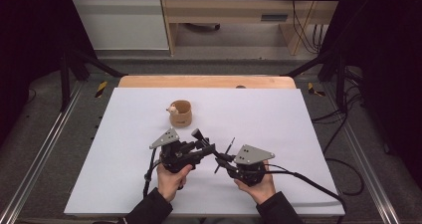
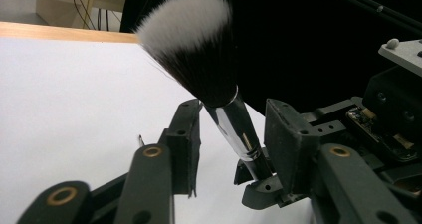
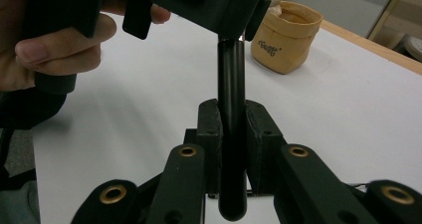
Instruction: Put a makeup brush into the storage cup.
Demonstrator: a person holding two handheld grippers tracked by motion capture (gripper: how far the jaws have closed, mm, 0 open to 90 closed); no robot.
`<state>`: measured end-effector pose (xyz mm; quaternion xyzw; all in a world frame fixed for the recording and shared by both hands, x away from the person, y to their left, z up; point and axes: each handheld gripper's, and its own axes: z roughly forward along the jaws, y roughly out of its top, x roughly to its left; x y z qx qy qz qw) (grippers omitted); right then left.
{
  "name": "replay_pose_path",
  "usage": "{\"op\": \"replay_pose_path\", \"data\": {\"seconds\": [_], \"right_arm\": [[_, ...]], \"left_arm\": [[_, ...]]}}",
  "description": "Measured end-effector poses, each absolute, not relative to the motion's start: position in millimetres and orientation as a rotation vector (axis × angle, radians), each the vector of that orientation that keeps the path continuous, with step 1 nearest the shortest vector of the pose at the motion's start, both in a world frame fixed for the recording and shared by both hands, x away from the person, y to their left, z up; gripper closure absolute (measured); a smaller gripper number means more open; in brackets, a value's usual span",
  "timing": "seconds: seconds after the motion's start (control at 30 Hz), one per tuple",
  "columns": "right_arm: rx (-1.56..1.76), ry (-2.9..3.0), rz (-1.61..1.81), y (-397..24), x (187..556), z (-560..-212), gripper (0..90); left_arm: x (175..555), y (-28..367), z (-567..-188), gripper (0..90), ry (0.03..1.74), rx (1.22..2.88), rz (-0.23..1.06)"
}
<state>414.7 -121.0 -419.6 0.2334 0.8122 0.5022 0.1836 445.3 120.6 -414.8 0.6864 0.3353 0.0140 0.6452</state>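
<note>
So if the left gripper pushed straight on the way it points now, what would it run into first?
Most likely the makeup brush standing between its jaws, which the right gripper clamps by the black handle. Beyond that, the right gripper's body sits close ahead, though depth is hard to judge.

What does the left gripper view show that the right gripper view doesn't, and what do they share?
The left gripper view shows the brush head, its bristles white-tipped over black, and the chrome ferrule standing between the left gripper's jaws, a gap showing on each side.

The right gripper view shows the black handle clamped by the right gripper, the tan pouch, and a hand.

Both show the white table and the same brush.
</note>
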Motion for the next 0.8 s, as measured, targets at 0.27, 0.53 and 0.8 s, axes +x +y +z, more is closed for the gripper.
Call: {"op": "replay_pose_path", "data": {"seconds": [0.27, 0.53, 0.8], "right_arm": [[0.656, 2.29, 1.418, -120.6, 414.4, -420.1, 79.2], [0.649, 2.29, 1.422, -120.4, 414.4, -420.3, 79.1], [0.65, 2.293, 1.424, -120.2, 414.6, -420.6, 79.0]], "left_arm": [[444.4, 122.0, -414.3, 67.3, 0.761, 1.554, 0.028], [444.0, 122.6, -414.2, 69.0, 0.76, 1.546, 0.017], [443.1, 122.2, -413.9, 70.8, 0.75, 1.54, 0.008]]}}
